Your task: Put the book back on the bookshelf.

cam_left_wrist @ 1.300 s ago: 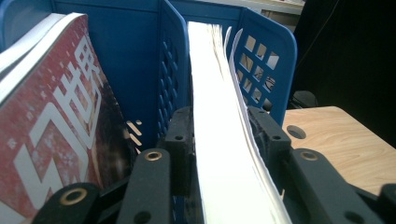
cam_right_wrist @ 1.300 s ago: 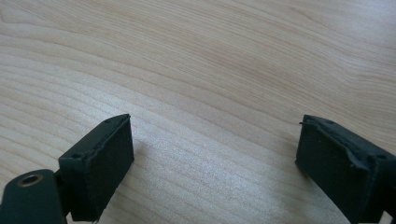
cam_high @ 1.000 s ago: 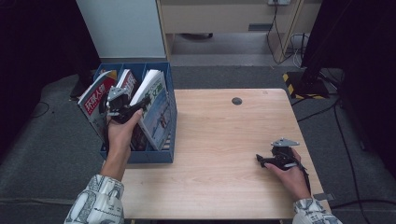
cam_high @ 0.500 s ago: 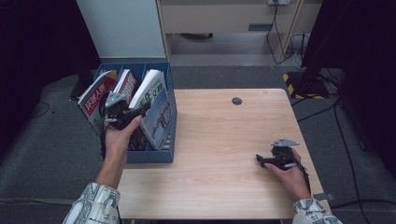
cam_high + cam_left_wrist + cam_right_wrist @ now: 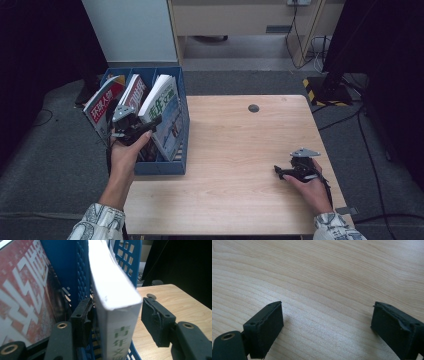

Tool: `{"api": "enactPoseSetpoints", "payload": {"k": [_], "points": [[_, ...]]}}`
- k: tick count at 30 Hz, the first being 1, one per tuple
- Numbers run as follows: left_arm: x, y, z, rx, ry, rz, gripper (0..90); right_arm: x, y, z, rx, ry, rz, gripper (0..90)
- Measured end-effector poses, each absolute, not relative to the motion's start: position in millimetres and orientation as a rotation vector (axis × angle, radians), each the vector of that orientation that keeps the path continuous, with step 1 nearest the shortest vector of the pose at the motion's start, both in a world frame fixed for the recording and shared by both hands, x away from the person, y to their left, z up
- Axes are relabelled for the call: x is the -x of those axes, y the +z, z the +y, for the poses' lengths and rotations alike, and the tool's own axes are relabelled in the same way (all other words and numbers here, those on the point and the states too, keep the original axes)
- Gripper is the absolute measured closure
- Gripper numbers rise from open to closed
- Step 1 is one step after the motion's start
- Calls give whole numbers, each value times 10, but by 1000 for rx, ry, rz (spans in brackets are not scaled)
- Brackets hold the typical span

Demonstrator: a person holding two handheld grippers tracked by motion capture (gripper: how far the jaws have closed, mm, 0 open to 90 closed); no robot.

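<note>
Magazine [image 5: 113, 297], white spine, green lettering

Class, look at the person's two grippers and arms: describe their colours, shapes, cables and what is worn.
Both grippers, the left gripper and the right gripper, are black, and each carries a grey three-cornered plate on top. Their fingers end in blocky black pads, worn at the edges, and the arms behind them have brass-coloured rivets. A dark cable trails from each. The sleeves are white with a grey pattern.
</note>
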State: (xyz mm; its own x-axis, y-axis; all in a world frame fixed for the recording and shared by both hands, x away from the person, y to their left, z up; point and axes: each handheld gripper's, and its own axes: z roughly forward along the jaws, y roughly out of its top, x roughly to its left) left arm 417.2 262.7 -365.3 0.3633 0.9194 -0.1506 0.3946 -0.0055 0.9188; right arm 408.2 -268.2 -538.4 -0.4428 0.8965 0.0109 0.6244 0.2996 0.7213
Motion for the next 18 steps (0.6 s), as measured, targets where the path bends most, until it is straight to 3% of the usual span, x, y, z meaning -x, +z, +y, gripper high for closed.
{"api": "enactPoseSetpoints", "payload": {"k": [18], "points": [[-4068,-3810,2684,-1637,641,1211,415,-4081,-5384,-2682,-1360,937,2179,107]]}}
